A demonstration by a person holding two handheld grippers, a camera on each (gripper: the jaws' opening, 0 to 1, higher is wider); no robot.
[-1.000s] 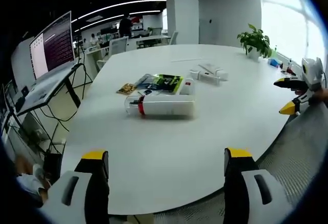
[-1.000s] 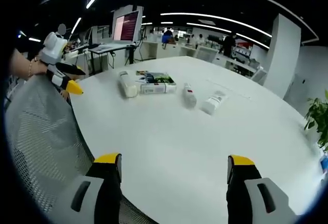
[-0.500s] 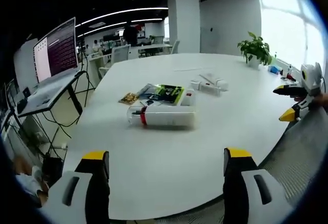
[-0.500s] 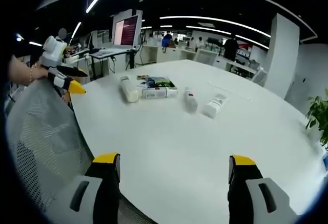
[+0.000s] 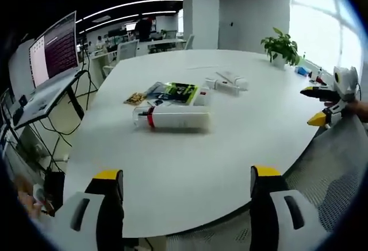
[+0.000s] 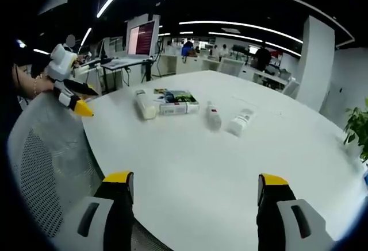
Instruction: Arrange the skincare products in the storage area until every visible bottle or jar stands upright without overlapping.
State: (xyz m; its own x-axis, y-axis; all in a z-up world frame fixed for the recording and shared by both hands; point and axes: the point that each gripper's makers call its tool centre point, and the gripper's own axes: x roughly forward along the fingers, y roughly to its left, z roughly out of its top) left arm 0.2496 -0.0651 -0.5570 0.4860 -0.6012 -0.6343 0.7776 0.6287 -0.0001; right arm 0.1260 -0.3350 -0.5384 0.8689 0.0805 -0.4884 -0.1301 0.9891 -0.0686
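A big white bottle with a red band (image 5: pixel 171 117) (image 6: pixel 145 103) lies on its side on the white table (image 5: pixel 190 165). Behind it lies a green and white box (image 5: pixel 181 92) (image 6: pixel 177 101) with a small packet (image 5: pixel 134 98) beside it. Two smaller white bottles (image 5: pixel 227 83) (image 6: pixel 213 114) (image 6: pixel 240 119) lie flat farther along. My left gripper (image 5: pixel 184 190) is open, well short of the big bottle, and also appears at the left of the right gripper view (image 6: pixel 77 100). My right gripper (image 6: pixel 195 196) is open over the table edge, and also appears at the right of the left gripper view (image 5: pixel 319 106).
A grey mesh chair back (image 6: pixel 52 170) (image 5: pixel 339 170) stands at the near table edge. A potted plant (image 5: pixel 280 47) sits at the far end. A monitor on a stand (image 5: pixel 52 56) and a side desk stand off the table. Office desks and people are far behind.
Both views have shifted slightly as the hands moved; the left gripper has backed off a little. The bottles and the box have not moved. Both grippers stay open.
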